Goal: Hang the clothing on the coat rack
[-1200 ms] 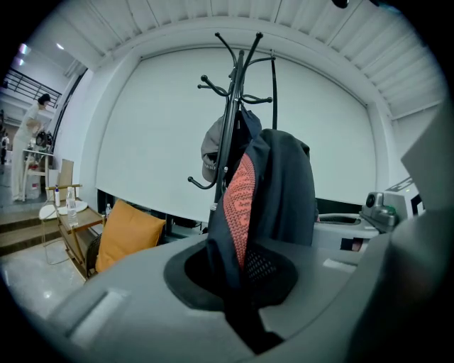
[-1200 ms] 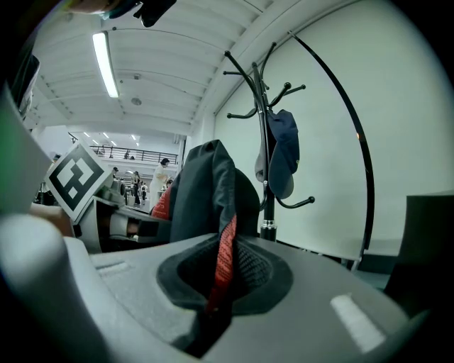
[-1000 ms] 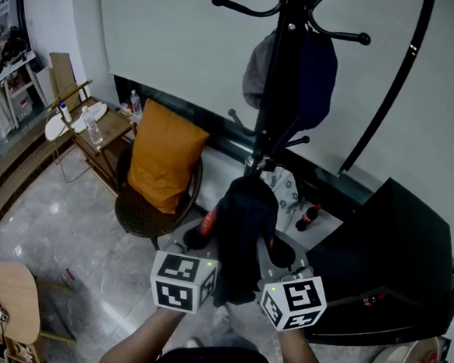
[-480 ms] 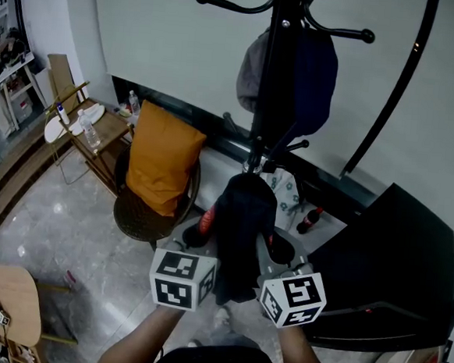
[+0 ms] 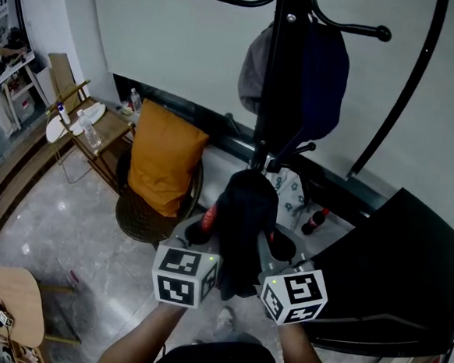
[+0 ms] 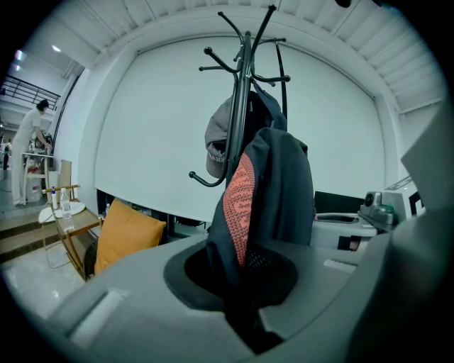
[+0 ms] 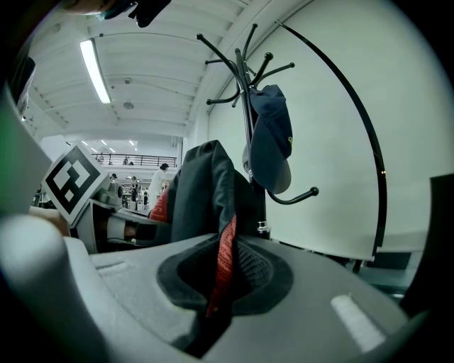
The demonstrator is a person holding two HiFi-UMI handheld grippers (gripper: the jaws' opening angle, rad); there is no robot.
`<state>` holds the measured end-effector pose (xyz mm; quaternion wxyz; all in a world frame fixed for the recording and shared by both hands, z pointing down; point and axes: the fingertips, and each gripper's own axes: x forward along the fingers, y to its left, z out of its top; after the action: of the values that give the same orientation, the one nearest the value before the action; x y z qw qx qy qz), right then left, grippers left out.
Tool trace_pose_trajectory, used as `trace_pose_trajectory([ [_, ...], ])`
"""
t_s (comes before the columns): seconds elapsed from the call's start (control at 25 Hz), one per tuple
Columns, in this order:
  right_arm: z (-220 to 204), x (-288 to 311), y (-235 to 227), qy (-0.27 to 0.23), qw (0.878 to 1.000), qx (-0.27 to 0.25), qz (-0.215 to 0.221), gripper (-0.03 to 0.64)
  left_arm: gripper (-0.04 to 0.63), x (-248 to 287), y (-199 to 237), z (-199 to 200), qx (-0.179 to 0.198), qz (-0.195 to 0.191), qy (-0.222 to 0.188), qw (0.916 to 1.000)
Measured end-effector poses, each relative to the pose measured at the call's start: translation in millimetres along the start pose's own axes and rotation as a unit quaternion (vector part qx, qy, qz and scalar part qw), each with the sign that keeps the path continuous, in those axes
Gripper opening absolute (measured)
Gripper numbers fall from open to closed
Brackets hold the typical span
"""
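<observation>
Okay, your left gripper (image 5: 198, 233) and right gripper (image 5: 281, 250) are each clamped on the dark garment (image 5: 244, 217), bunched between them at frame centre. It sits near the coat rack (image 5: 280, 71) pole; grey cap (image 5: 255, 69) and navy cap (image 5: 326, 71) hang upper centre.

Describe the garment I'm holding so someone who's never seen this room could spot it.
Find the tall black metal coat rack against the white wall. In front of its pole, below a grey cap and a navy cap, a bunched dark garment is gripped by the left gripper and the right gripper. Unlike the caps, it has a red-orange strip and hangs on no hook.
</observation>
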<state>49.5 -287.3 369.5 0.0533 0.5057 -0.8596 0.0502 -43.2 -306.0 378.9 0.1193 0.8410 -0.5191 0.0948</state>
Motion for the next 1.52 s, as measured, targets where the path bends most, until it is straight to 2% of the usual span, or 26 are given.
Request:
trace_pose_trajectory([
  [0.92,-9.5,31.4,-21.7,0.011,1.000,0.013,0.002,0.029,0.023,40.7,5.0,-1.5,0.004,-0.010,0.019,0.9998],
  [1.52,-16.8,49.0,-29.5,0.018,1.000,0.021,0.011,0.029,0.023,59.8,10.1,-1.9,-0.011,-0.006,0.020,0.9997],
])
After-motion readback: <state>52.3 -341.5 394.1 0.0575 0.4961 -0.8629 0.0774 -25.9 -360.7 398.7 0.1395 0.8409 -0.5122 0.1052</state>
